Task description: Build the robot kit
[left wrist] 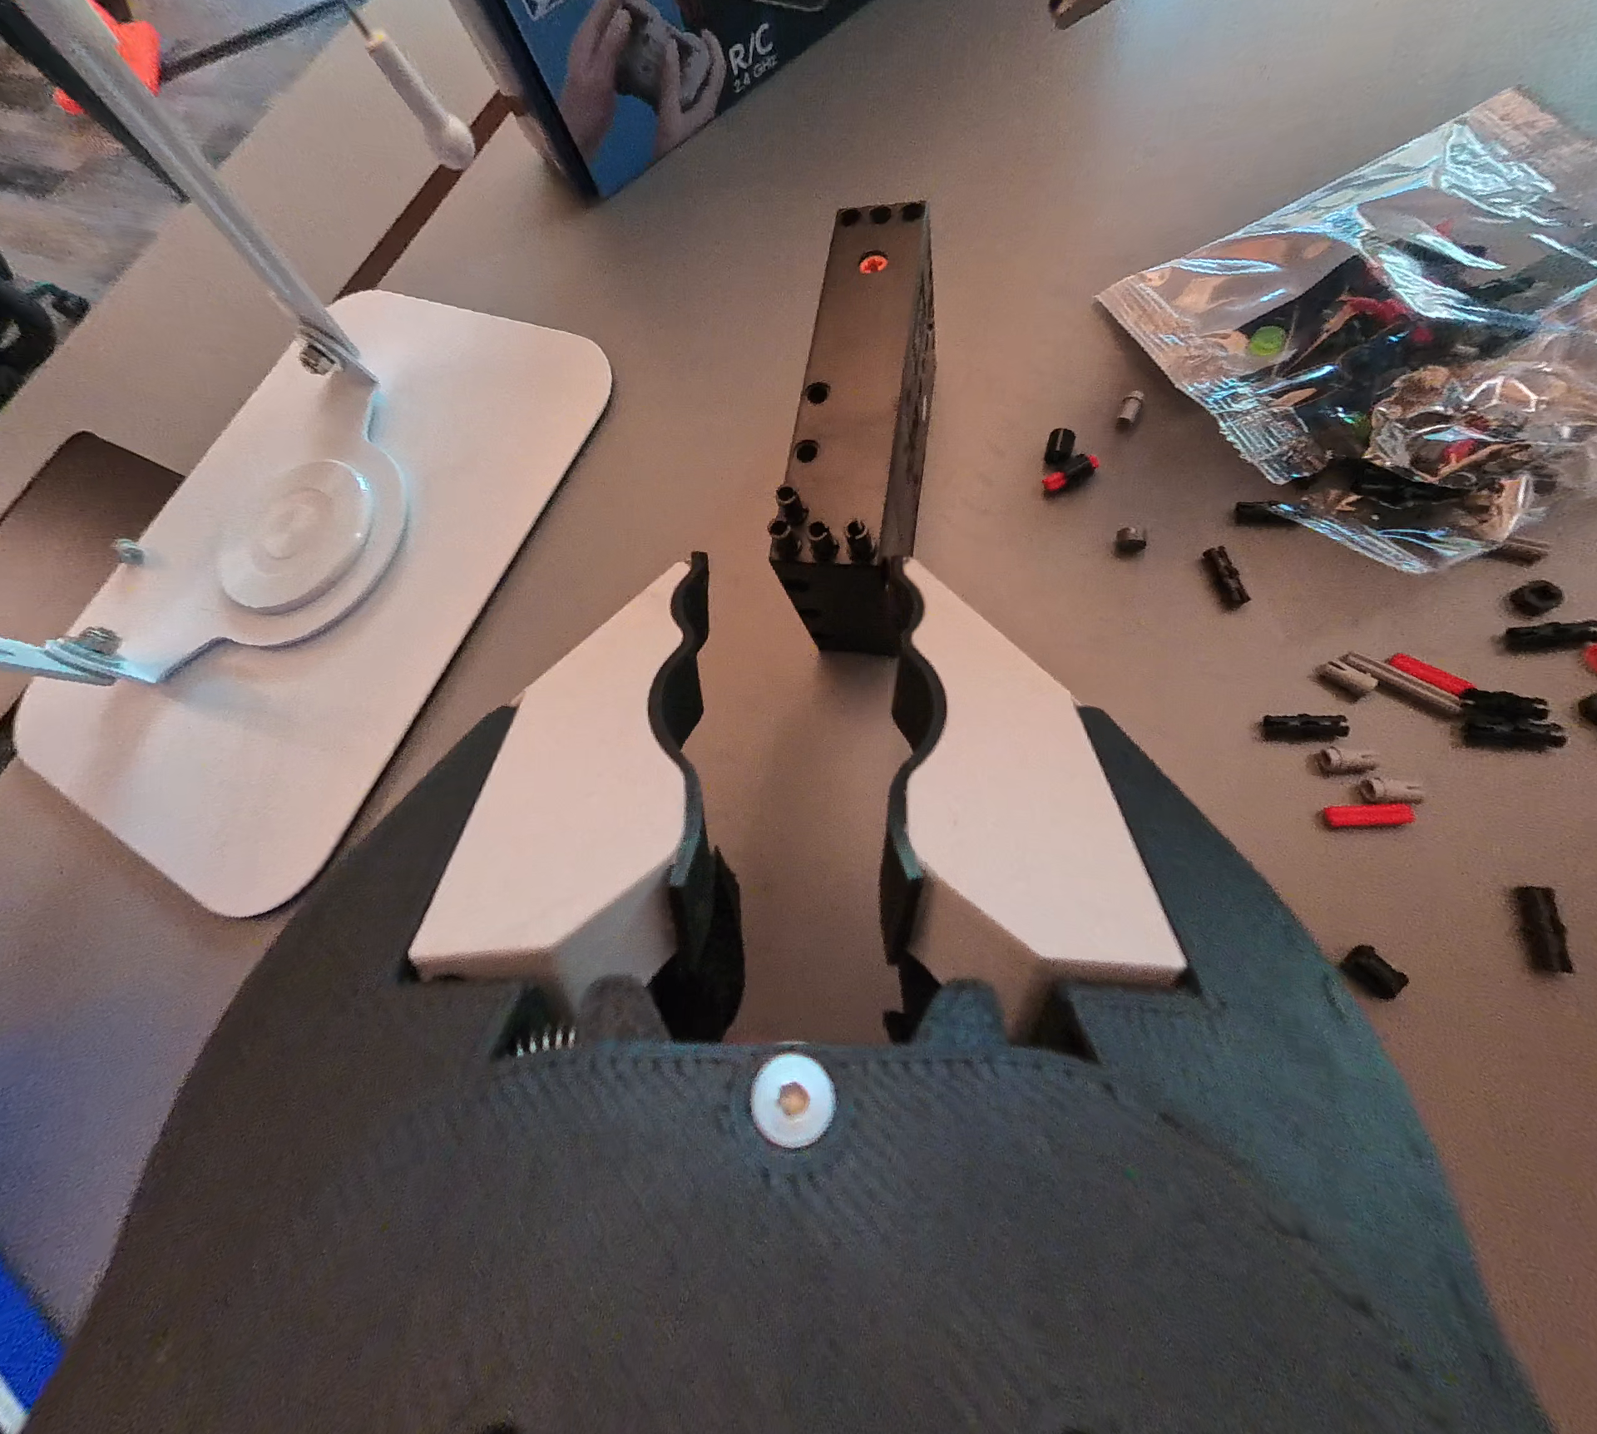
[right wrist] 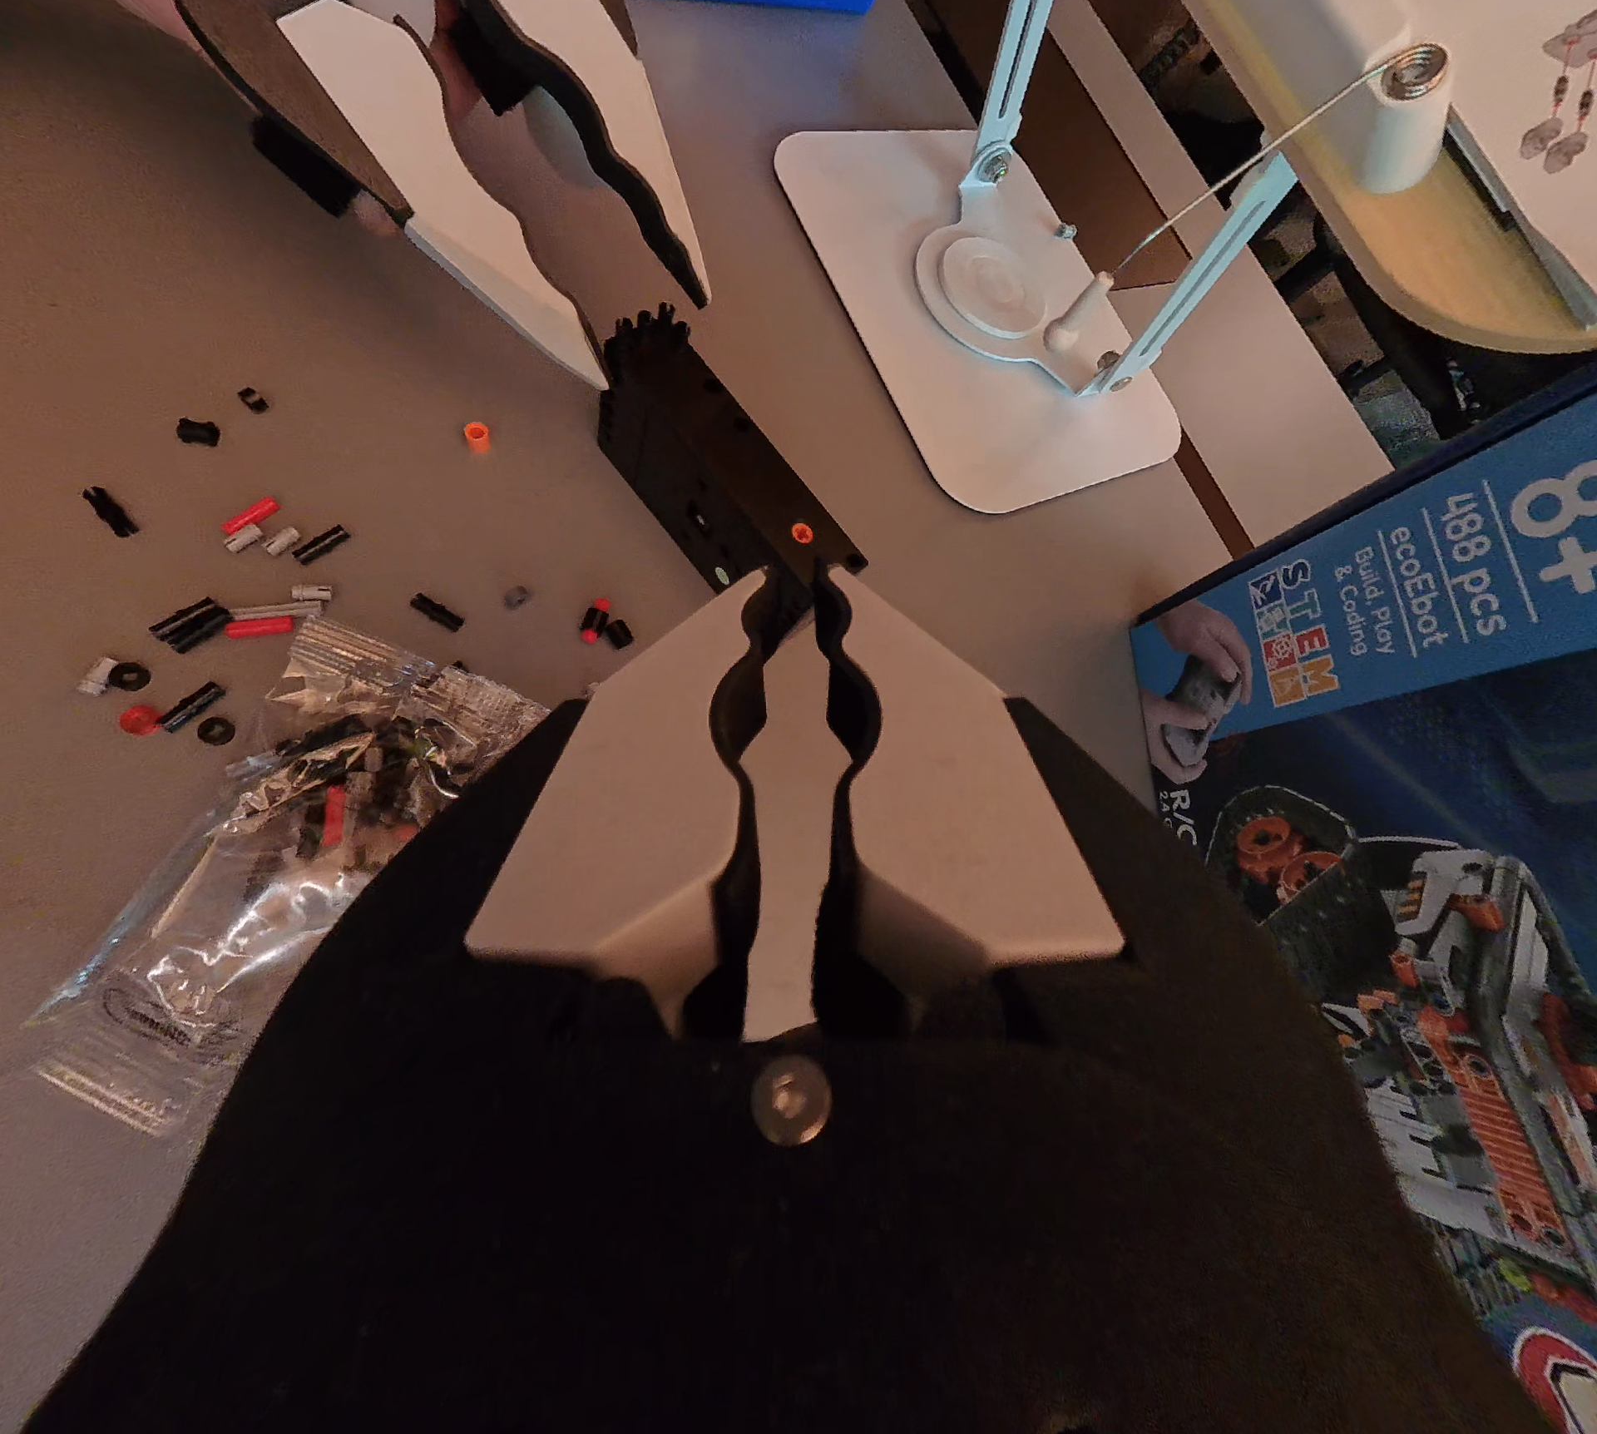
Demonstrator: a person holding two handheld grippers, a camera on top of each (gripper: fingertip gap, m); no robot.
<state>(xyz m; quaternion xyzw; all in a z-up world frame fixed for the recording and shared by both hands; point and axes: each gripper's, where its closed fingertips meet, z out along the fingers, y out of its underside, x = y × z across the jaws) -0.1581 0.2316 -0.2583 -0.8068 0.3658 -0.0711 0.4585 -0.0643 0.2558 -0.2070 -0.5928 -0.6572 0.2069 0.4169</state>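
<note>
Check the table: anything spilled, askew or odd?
Yes. Small black, red and grey pins lie scattered loose on the table beside the torn-open clear bag. One orange piece lies apart from the rest. Nothing looks broken.
</note>
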